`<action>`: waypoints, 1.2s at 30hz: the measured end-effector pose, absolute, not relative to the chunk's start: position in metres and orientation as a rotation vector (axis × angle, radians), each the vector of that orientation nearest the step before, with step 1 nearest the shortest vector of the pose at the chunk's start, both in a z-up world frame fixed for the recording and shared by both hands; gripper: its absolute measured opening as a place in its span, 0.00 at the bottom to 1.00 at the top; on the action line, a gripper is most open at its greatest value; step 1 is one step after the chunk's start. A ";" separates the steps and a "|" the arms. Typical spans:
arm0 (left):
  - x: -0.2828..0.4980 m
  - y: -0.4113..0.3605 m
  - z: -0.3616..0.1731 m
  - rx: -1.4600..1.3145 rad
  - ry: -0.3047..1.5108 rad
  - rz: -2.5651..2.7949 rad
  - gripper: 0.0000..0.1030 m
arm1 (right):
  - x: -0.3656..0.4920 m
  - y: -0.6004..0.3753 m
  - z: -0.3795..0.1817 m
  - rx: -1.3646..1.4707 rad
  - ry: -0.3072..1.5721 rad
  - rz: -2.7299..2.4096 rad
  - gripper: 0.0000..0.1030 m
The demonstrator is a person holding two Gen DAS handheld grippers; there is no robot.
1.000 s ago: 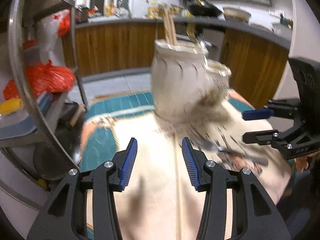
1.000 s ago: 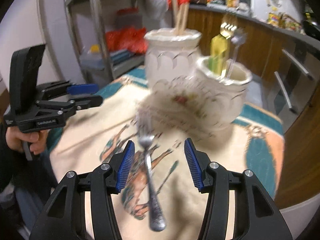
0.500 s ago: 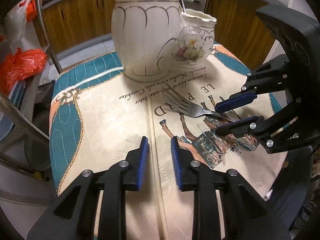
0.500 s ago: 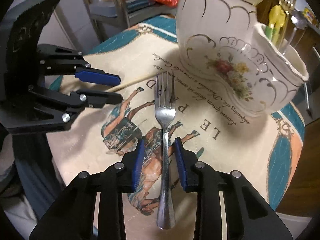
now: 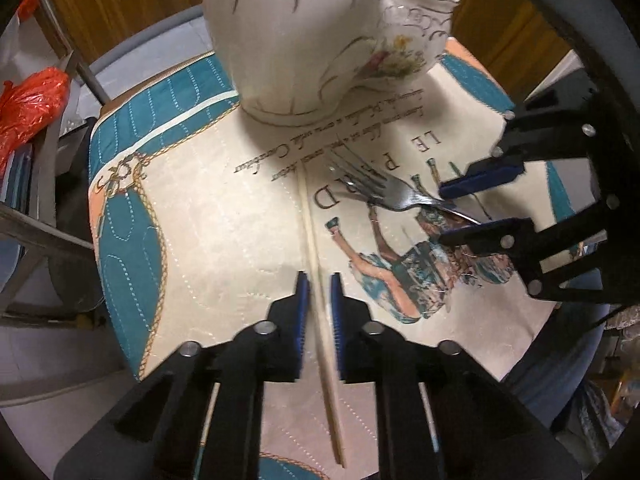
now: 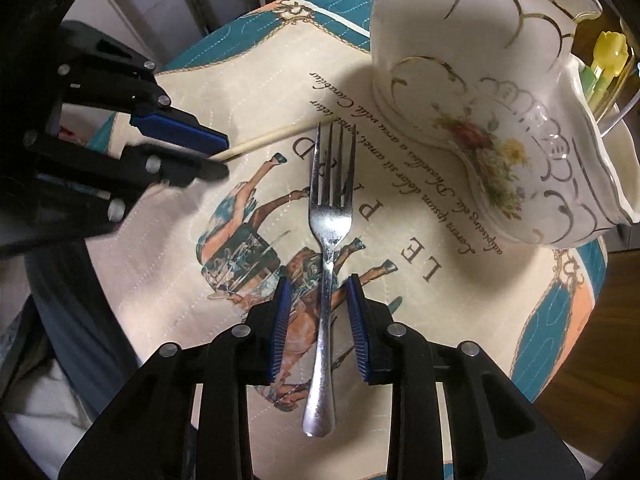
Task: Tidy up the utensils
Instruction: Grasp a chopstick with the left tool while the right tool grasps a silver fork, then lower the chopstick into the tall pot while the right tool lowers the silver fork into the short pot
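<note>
My left gripper [image 5: 318, 308] straddles the chopstick [image 5: 310, 216], my right gripper [image 6: 320, 308] the fork [image 6: 330, 216]; both jaws are narrowed but not clamped. Both pieces lie on the counter, short of the ceramic holder [image 6: 500, 120] ahead: nothing sorted yet.

The fork [image 6: 329, 216] is shiny polished metal. The vase [image 6: 492, 92] is glossy glazed ceramic with gilt lines. The tablecloth [image 6: 260, 80] is matt quilted cloth, stitched in rows. The chopstick [image 5: 320, 280] looks like pale, smooth wood.
</note>
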State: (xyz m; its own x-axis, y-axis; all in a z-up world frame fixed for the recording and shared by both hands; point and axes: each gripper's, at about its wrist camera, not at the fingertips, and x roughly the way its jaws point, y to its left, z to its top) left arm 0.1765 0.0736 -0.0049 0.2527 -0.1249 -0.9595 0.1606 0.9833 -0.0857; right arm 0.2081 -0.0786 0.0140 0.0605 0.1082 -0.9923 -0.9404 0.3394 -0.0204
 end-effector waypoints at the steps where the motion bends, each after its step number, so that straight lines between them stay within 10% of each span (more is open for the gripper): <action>1: 0.177 0.075 -0.005 0.025 1.310 -0.194 0.05 | 0.207 -0.079 0.014 -0.883 1.234 0.981 0.17; 5: 0.173 0.077 -0.006 0.014 1.300 -0.189 0.04 | 0.204 -0.086 0.014 -0.844 1.211 0.986 0.06; 36: 0.095 0.071 0.064 -0.249 0.624 -0.218 0.04 | 0.172 -0.220 0.076 -0.315 0.717 1.019 0.06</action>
State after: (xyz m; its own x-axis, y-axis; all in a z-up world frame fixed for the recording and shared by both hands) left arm 0.0951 0.0714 0.0637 0.7907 -0.2743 -0.5473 0.1254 0.9476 -0.2937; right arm 0.1718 -0.2205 0.0755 0.3246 0.6626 -0.6749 -0.8590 0.5052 0.0830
